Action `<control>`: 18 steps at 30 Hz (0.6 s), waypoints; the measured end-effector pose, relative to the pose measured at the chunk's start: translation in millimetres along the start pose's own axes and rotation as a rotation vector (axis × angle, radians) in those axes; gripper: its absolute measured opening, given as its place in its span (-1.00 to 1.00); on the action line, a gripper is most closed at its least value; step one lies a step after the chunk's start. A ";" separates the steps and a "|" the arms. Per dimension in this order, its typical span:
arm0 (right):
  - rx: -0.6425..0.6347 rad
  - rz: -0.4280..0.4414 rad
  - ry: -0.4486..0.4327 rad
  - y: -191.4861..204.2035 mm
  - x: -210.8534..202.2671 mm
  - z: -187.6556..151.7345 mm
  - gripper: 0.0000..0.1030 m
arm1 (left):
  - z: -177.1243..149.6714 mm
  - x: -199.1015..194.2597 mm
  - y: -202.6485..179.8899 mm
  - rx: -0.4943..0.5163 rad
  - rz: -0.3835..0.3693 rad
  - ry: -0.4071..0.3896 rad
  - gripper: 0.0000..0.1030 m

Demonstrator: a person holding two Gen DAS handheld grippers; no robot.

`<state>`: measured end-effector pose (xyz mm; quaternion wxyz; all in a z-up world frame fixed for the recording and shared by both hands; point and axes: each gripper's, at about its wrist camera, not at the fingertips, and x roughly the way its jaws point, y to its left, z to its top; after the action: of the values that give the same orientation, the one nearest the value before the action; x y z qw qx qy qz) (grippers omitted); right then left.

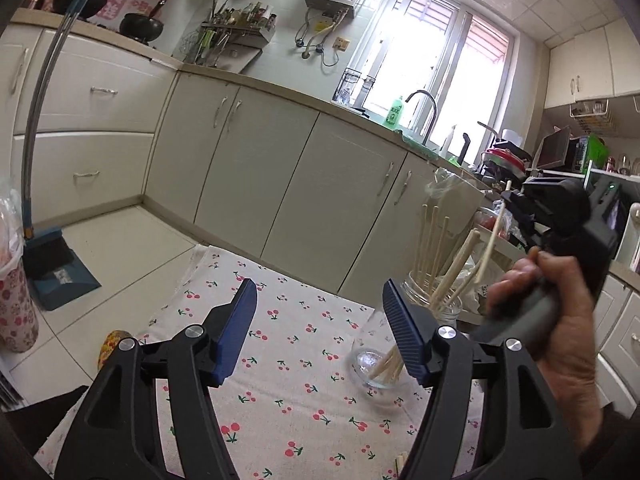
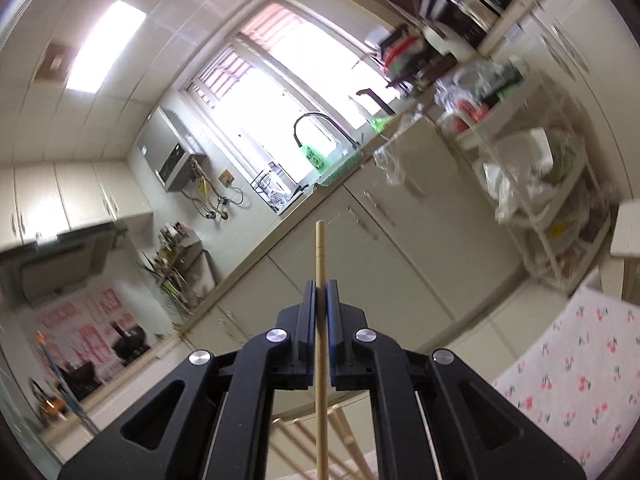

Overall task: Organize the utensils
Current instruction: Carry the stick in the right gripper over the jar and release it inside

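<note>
A clear glass jar (image 1: pixel 428 312) stands on the cherry-print tablecloth (image 1: pixel 296 360) and holds several wooden chopsticks (image 1: pixel 430 240). My left gripper (image 1: pixel 320 300) is open and empty, just left of the jar. My right gripper (image 2: pixel 320 300) is shut on a single wooden chopstick (image 2: pixel 320 256), held upright and tilted above the jar; the same chopstick (image 1: pixel 494 232) shows in the left wrist view with its lower end among the others. Tops of the jar's chopsticks (image 2: pixel 340 432) show below the right gripper.
Two more chopstick ends (image 1: pixel 400 462) lie on the cloth near the bottom edge. Cream cabinets (image 1: pixel 320 184) run behind the table. A dustpan and broom (image 1: pixel 56 268) stand on the floor at left. A cluttered rack (image 2: pixel 540 184) is at right.
</note>
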<state>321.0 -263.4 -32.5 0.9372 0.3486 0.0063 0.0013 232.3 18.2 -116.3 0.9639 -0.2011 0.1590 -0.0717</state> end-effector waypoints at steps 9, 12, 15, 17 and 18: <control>-0.275 -0.022 -0.030 27.0 3.2 -34.5 -0.89 | 6.0 9.9 8.9 -0.065 -0.010 0.025 0.25; -0.329 -0.011 -0.025 35.1 -2.0 -41.9 -0.89 | 5.8 10.3 8.0 -0.065 -0.009 0.025 0.26; -0.379 -0.006 -0.017 37.4 -6.7 -45.4 -0.89 | 5.6 11.1 7.4 -0.065 -0.004 0.024 0.26; -0.403 -0.005 -0.010 37.2 -10.9 -46.9 -0.89 | 5.5 11.9 6.6 -0.064 0.001 0.024 0.27; -0.417 -0.001 -0.003 36.8 -12.6 -46.7 -0.88 | 5.4 12.4 5.9 -0.061 0.003 0.023 0.27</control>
<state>307.9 -205.1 -43.6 0.9891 0.1472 0.0046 0.0014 246.2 23.0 -117.5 0.9556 -0.2294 0.1724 -0.0673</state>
